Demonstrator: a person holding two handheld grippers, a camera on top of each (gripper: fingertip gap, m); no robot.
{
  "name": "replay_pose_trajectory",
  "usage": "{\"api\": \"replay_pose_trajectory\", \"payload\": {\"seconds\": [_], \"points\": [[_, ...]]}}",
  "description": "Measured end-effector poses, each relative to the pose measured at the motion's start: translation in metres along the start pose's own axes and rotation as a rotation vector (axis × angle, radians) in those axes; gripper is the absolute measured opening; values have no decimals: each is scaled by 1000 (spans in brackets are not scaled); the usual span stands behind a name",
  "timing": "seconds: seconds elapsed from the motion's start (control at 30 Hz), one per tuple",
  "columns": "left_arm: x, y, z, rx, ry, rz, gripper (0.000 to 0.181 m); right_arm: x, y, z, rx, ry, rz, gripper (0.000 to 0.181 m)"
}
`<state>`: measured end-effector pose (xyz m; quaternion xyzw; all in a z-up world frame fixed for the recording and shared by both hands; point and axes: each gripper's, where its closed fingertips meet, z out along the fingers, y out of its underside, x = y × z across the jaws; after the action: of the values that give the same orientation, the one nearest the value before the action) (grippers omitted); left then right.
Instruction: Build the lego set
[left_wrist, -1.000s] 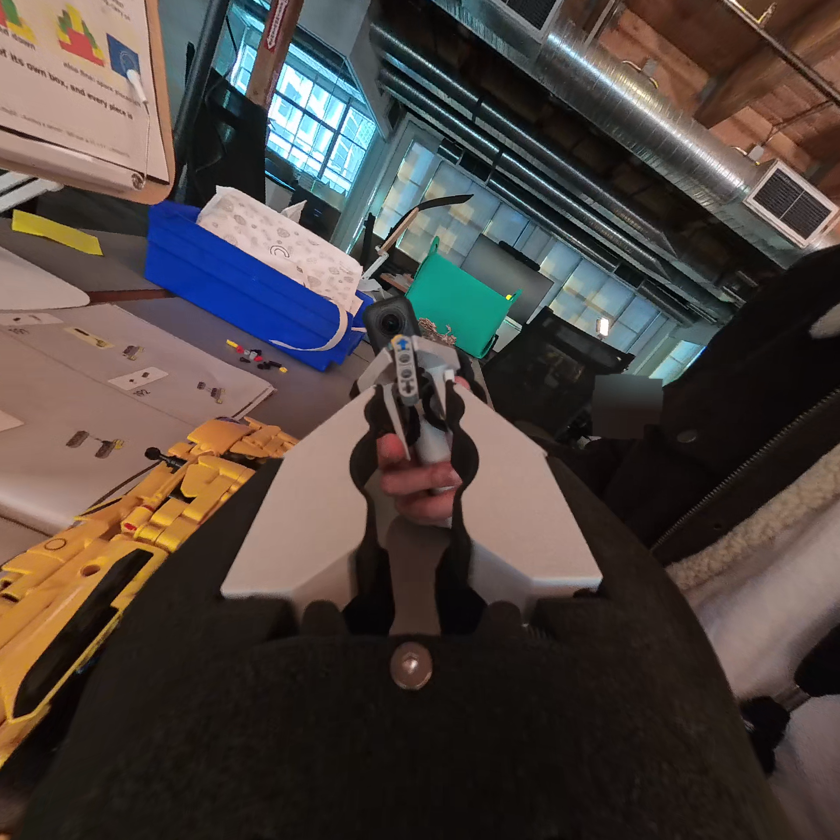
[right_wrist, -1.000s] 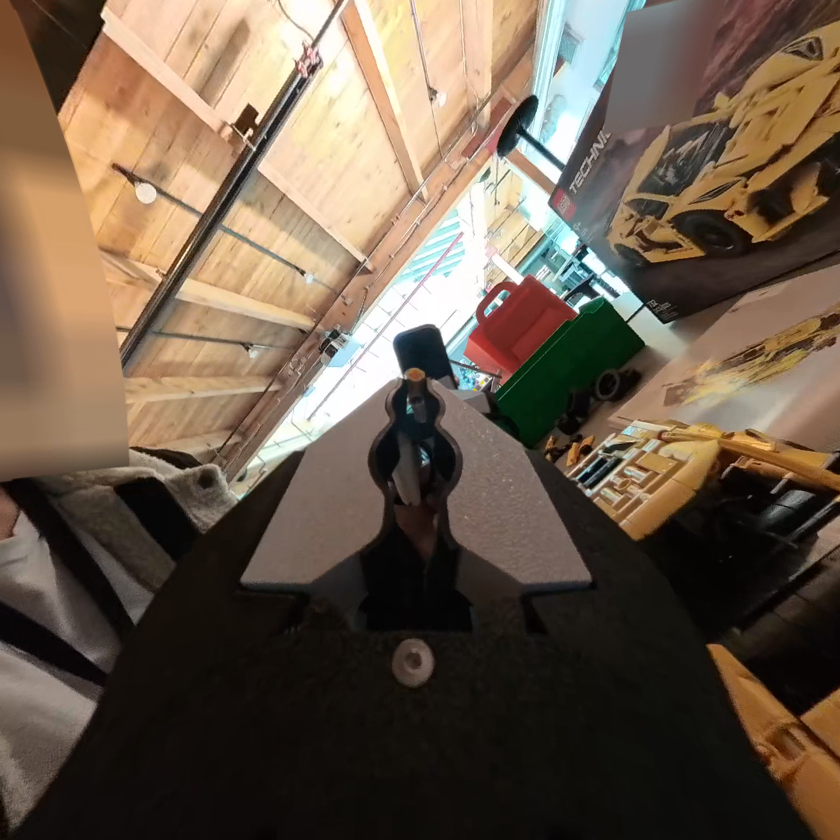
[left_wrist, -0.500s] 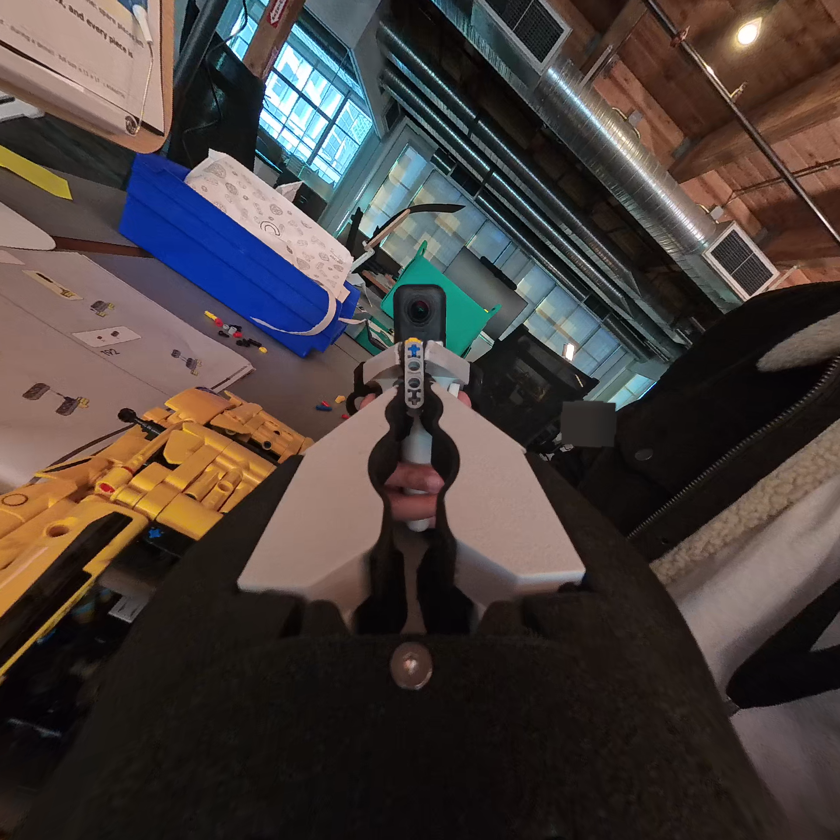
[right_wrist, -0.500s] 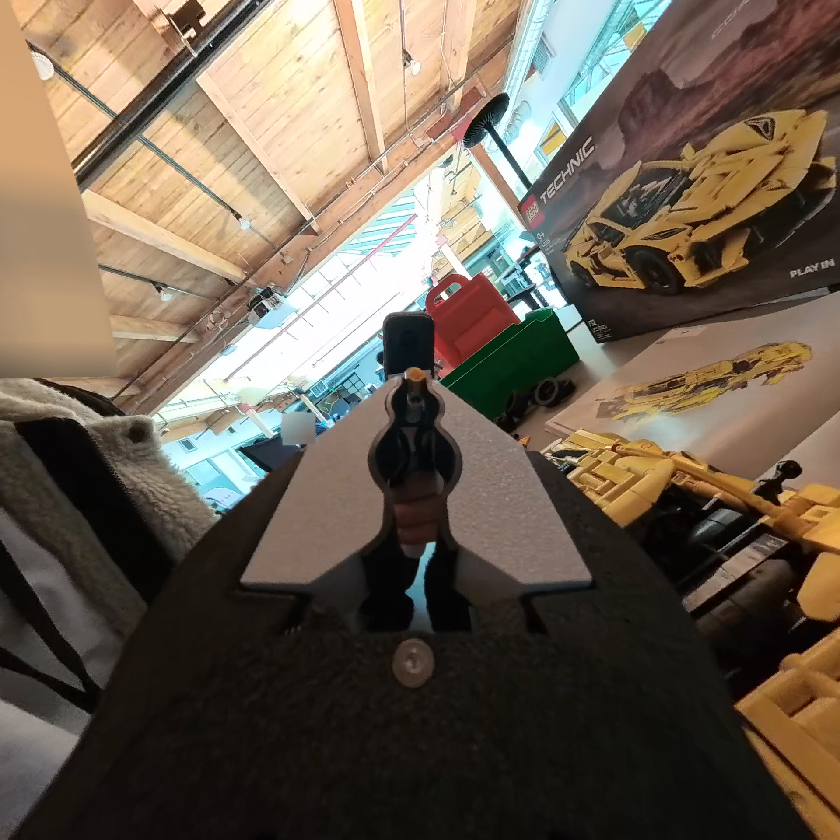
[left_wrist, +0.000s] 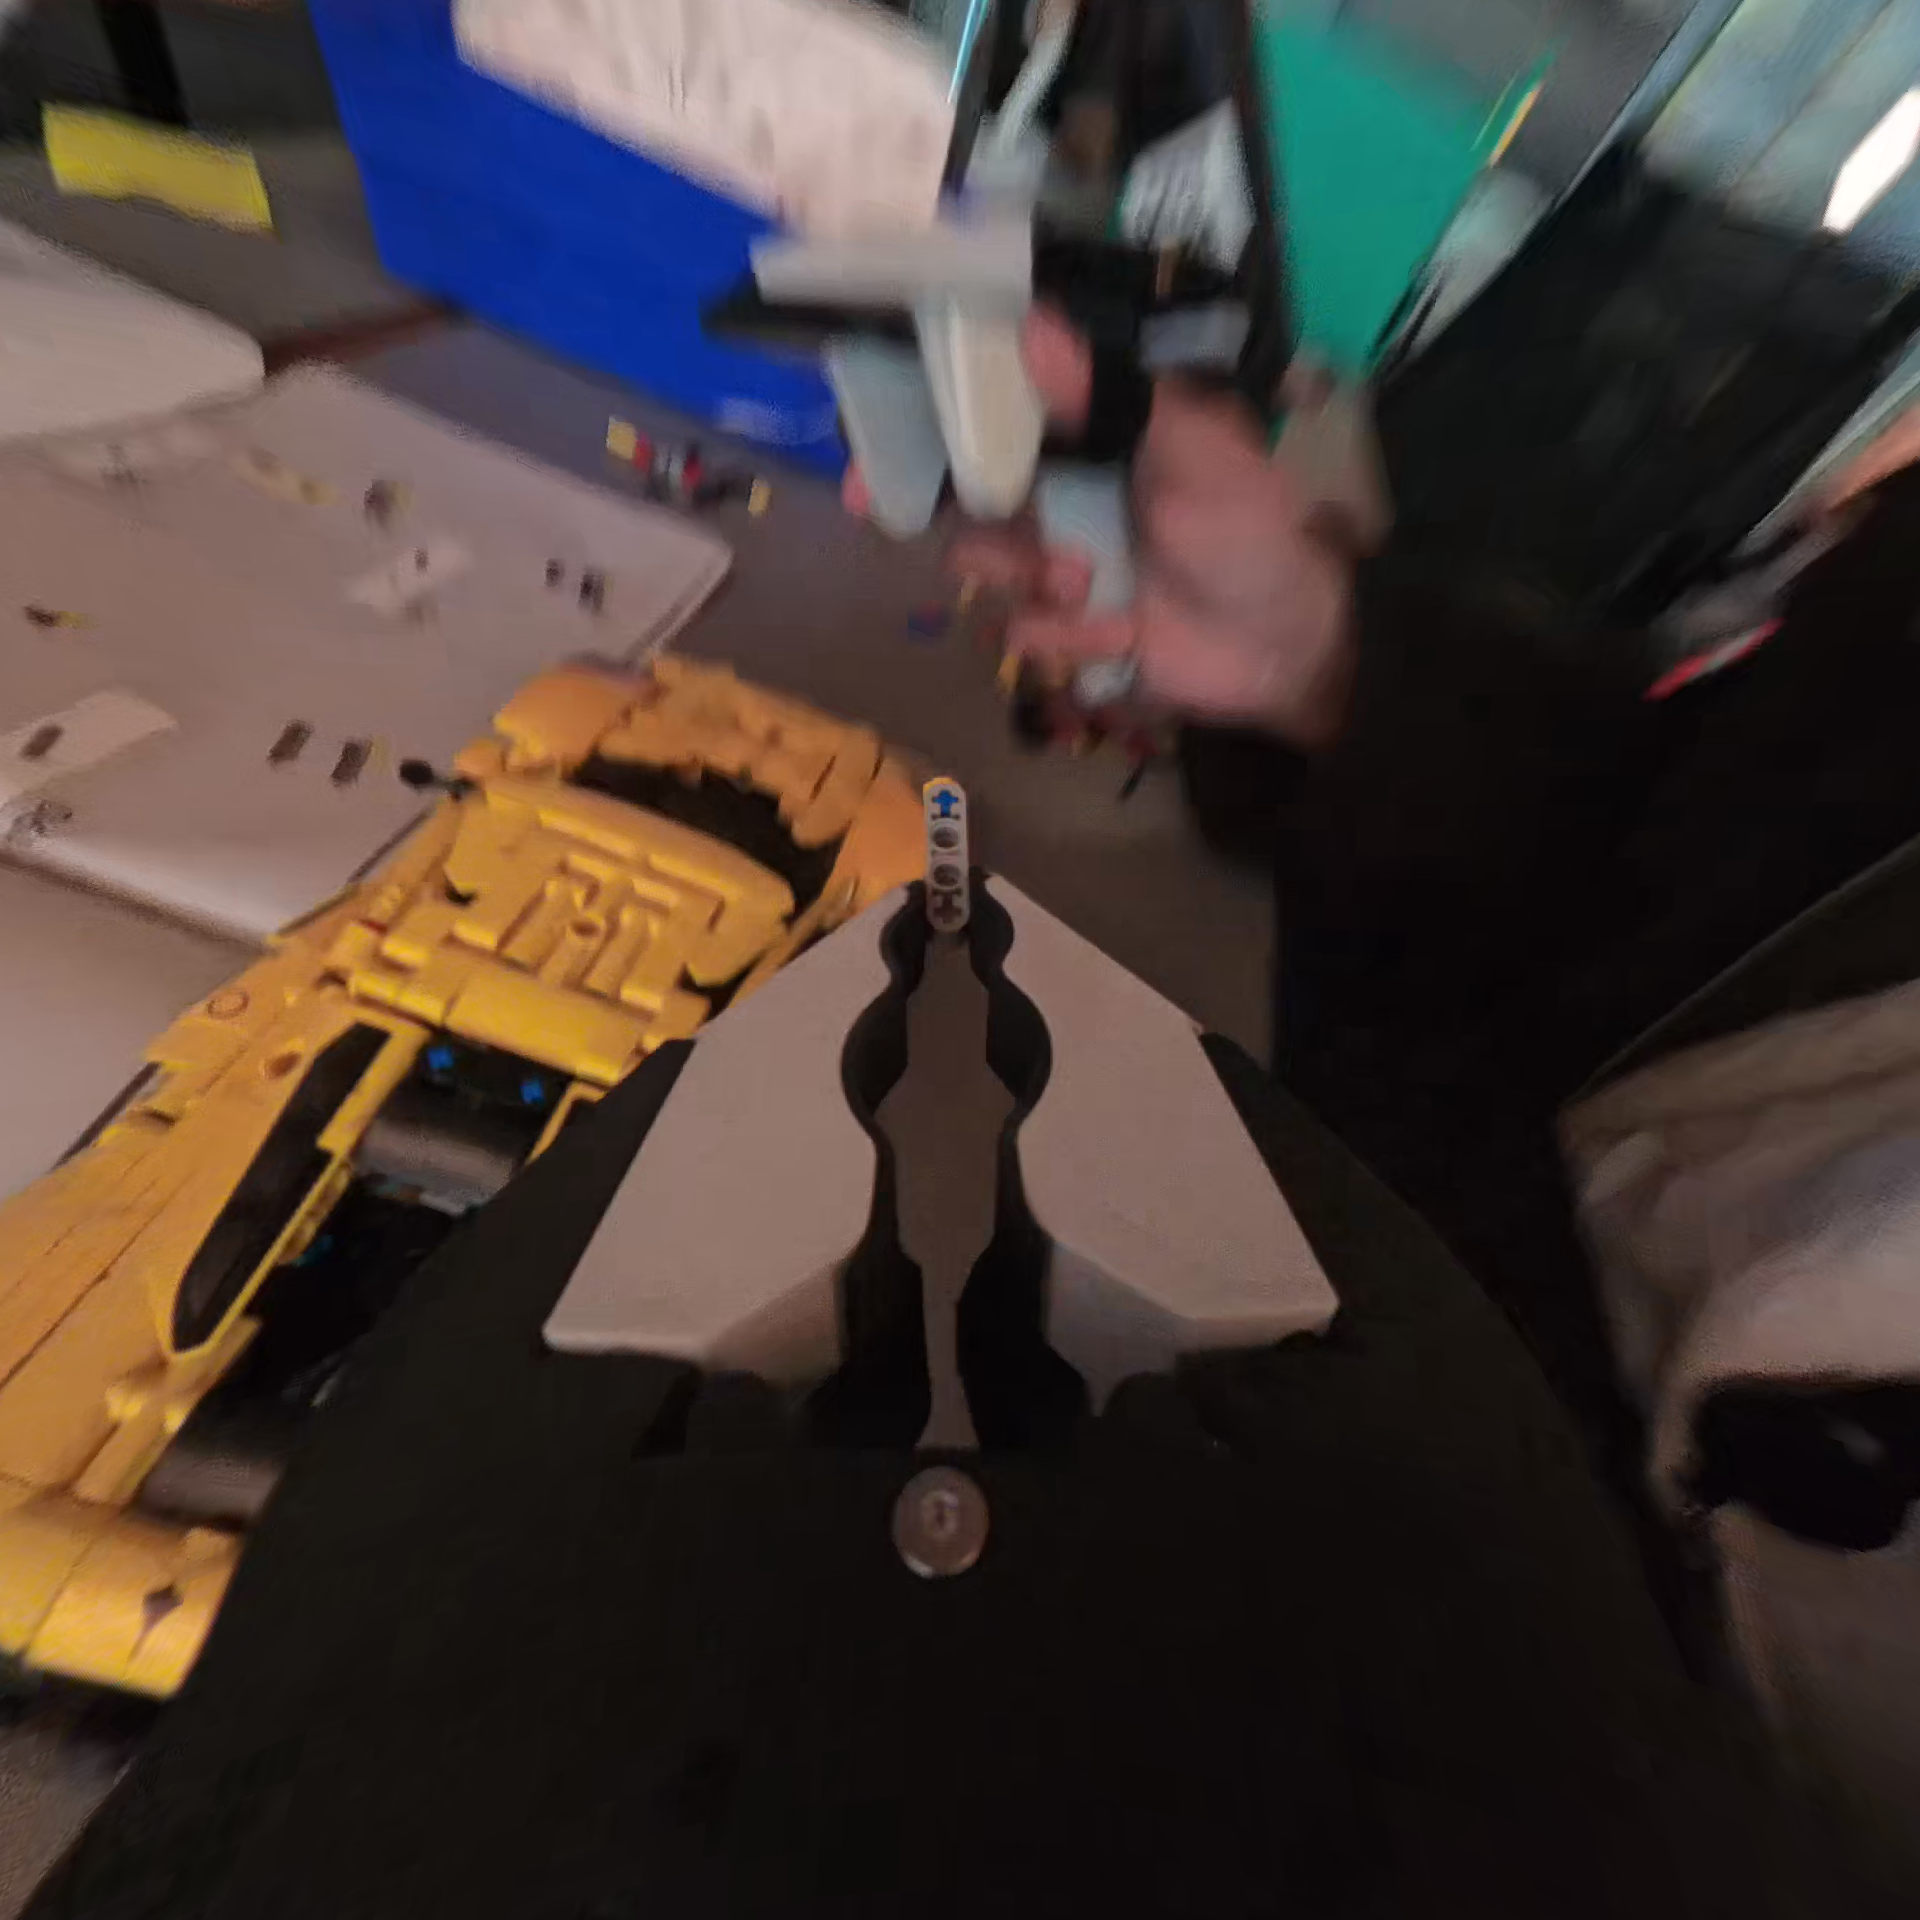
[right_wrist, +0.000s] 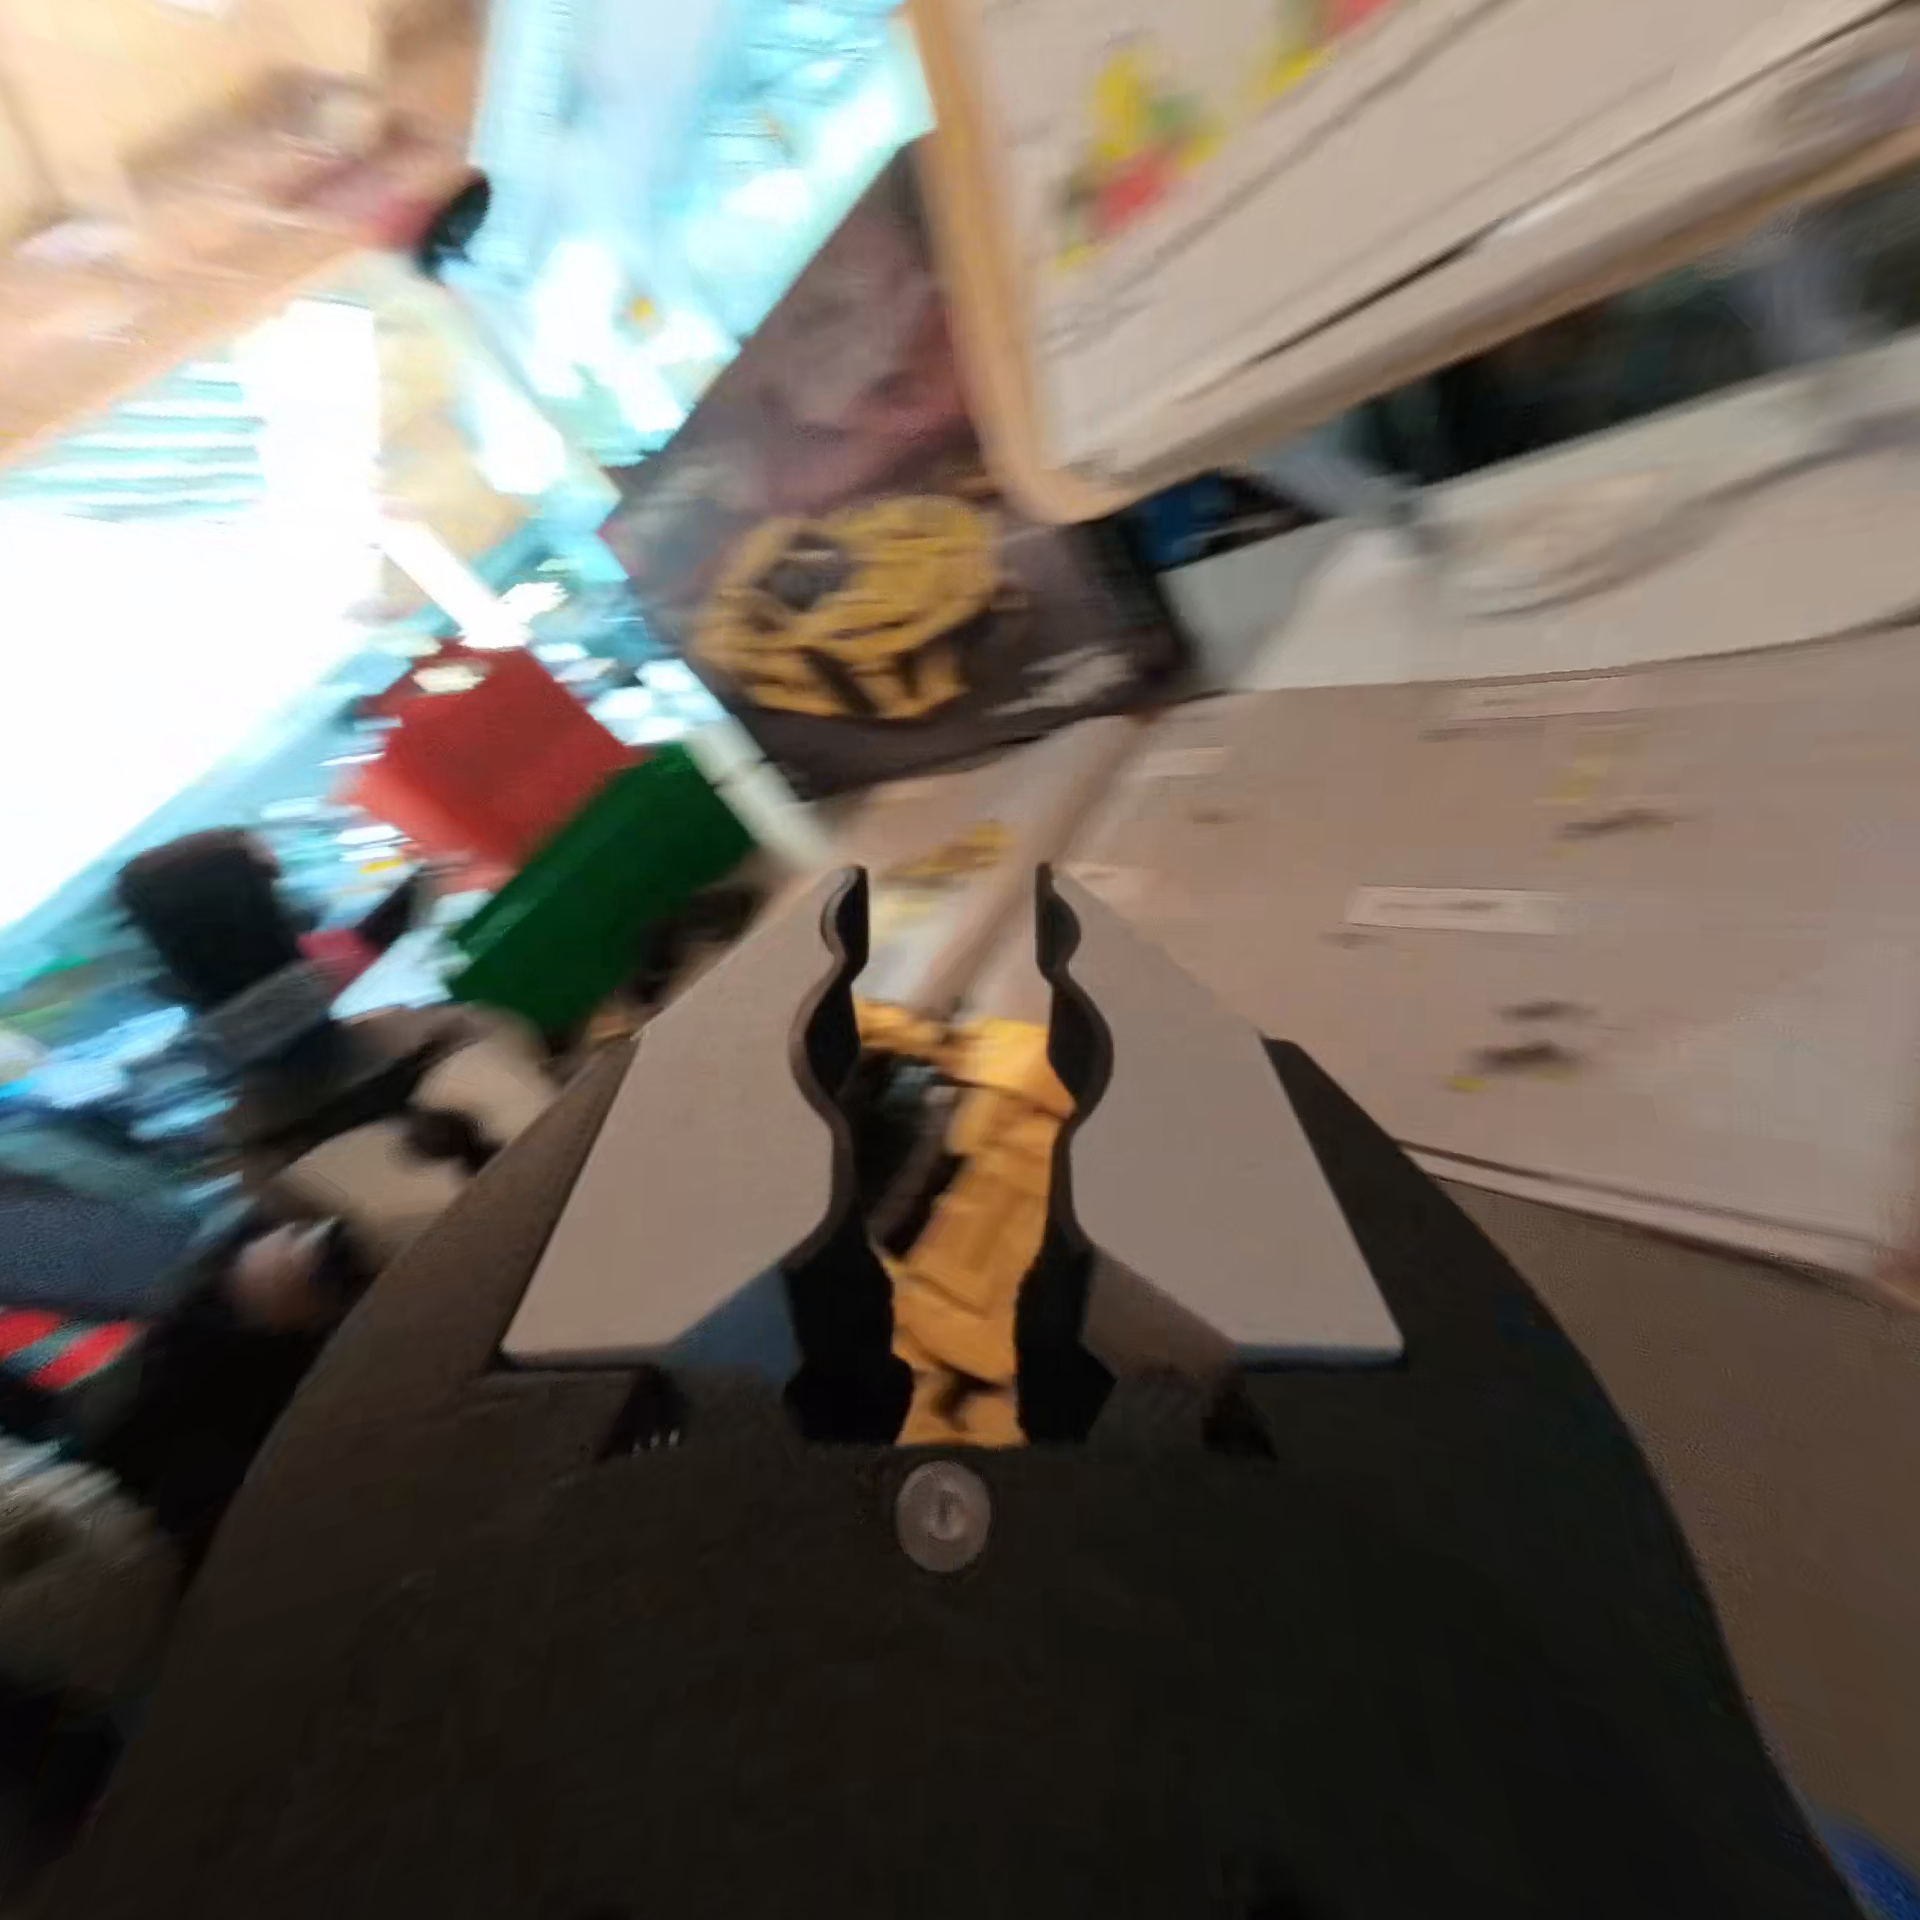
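The left gripper (left_wrist: 945, 902) pinches a small grey beam (left_wrist: 945, 854) by its lower end, above the desk beside the yellow car (left_wrist: 520, 966). Farther off, the right gripper (right_wrist: 951, 904) hangs spread and empty. Gripped so thinly, the beam may twist or slip when pressed in.

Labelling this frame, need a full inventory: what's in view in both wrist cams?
lego car: 1, yellow and black, on table left of the left gripper
small beam: 1, grey with blue pin, pinched at left fingertips
instruction sheets: count unclear, white, beyond the car
loose pieces: several, mixed colours, by the blue bin
blue bin: 1, blue, far table edge
set box: 1, dark with yellow car picture, upright
green bin: 1, green, behind
red bin: 1, red, behind
left gripper: shut on beam
right gripper: open, empty
hand: 1, holding right gripper
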<state>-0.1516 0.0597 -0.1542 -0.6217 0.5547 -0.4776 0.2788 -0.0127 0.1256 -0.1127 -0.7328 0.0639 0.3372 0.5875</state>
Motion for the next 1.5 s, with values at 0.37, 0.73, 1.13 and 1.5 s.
{"api": "replay_pose_trajectory", "payload": {"seconds": [0.37,0.73,1.13,1.5], "points": [[38,57,50,-323,55,113,7,67,11,-15,-100,441,-211,31],[33,75,55,-406,11,161,7,56,18,-8,-116,371,-179,26],[34,88,56,-468,5,234,7,65,7,-17,-98,421,-225,29],[39,64,45,-338,44,211,26,72,7,-179,-295,432,-339,25]]}}
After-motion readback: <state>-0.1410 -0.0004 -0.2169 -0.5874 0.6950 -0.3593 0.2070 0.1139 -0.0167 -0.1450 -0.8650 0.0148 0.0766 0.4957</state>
